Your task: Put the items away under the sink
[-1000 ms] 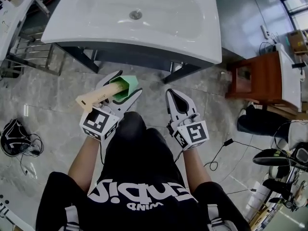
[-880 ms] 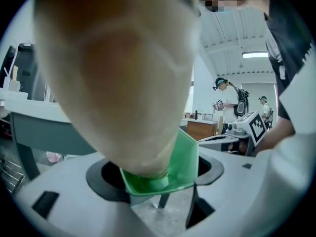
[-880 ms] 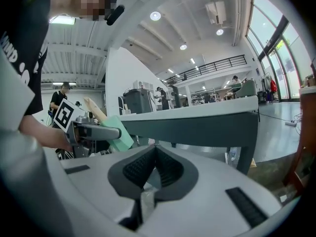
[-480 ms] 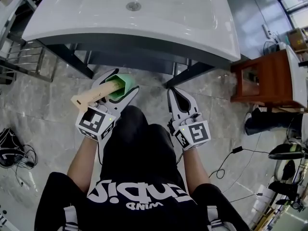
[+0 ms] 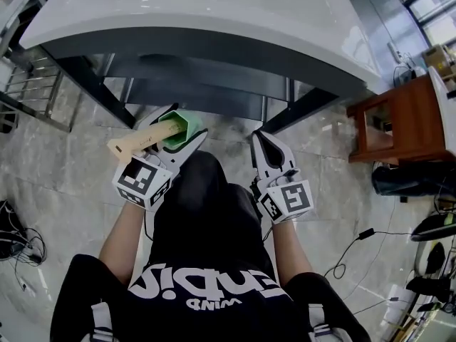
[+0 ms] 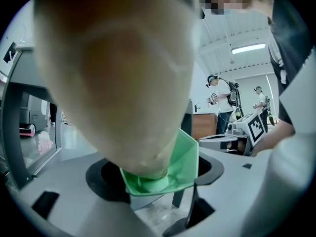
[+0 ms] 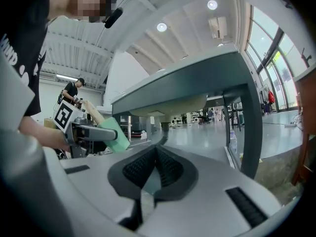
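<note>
Left gripper (image 5: 179,130): jaws clamped on green-headed tool (image 6: 181,166).
Right gripper (image 7: 155,154): jaws together, empty.
Right gripper view only: drain pipe (image 7: 162,134) under sink (image 7: 187,83).

Sink (image 5: 214,20) cut off at top edge; brush (image 6: 123,73) handle blurred, filling left gripper view.

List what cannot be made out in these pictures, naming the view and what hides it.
1. Head view: the sink overhangs the dark space beneath it, so any shelf there is hidden.
2. Head view: the top edge cuts off the sink's far part.
3. Left gripper view: the beige handle, blurred against the lens, hides most of the green holder and the room beyond.
4. What tool the handle belongs to cannot be told in any view.
</note>
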Motion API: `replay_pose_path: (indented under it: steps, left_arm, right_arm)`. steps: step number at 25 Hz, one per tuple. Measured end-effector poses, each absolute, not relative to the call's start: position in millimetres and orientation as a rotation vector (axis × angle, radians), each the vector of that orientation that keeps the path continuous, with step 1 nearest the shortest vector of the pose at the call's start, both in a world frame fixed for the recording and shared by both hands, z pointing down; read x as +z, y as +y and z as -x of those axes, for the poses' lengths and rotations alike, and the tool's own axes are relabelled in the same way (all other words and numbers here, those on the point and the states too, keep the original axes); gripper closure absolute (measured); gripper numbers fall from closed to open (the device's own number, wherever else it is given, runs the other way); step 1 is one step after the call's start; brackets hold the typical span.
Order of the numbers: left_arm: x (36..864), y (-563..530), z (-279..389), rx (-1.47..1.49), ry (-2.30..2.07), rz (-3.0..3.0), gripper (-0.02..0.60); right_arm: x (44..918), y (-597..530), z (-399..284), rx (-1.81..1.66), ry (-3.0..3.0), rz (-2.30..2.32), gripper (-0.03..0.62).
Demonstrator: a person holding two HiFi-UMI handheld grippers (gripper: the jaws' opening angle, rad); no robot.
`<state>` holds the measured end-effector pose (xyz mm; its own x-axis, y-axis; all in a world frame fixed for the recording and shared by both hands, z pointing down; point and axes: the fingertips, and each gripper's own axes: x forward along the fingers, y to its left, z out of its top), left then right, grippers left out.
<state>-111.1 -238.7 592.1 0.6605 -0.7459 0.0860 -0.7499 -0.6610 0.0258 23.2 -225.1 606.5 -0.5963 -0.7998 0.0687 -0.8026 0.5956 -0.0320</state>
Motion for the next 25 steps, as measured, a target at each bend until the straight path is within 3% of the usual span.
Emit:
replay_pose_path:
  steps: [25]
  left_arm:
    - [646.9,-242.1,89.3,0.098,-1.231,-2.871,0.233]
  right_arm:
    - [651.5,-230.8,-23.1,0.050,-2.808,-1.419,0.576]
